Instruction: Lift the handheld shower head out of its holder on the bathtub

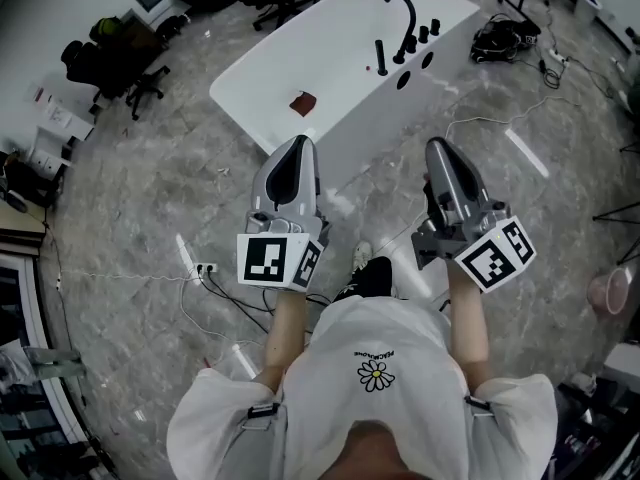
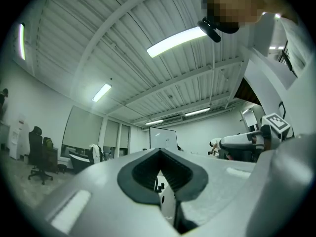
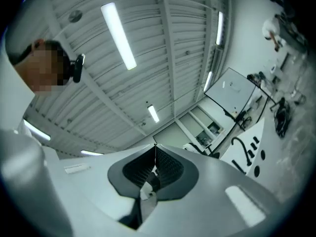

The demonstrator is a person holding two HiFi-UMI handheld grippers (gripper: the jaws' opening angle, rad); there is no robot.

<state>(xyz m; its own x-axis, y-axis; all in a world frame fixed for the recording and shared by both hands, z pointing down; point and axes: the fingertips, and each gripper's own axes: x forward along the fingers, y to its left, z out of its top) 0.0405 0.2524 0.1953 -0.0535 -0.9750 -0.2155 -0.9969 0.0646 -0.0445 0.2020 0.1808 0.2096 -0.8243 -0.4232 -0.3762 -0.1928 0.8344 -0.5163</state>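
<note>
- I hold the left gripper [image 1: 296,144] and right gripper [image 1: 438,146] low before my chest, side by side and well apart, noses aimed forward at the bathtub [image 1: 330,58]
- Left gripper's jaws are pressed together with nothing between them; the right gripper's jaws are likewise closed and empty
- The black handheld shower head [image 1: 381,56] stands upright in its holder on the tub's far deck, beside the curved spout [image 1: 402,16]; well apart from both grippers
- Inside the tub lies one small brown object [image 1: 303,103]
</note>
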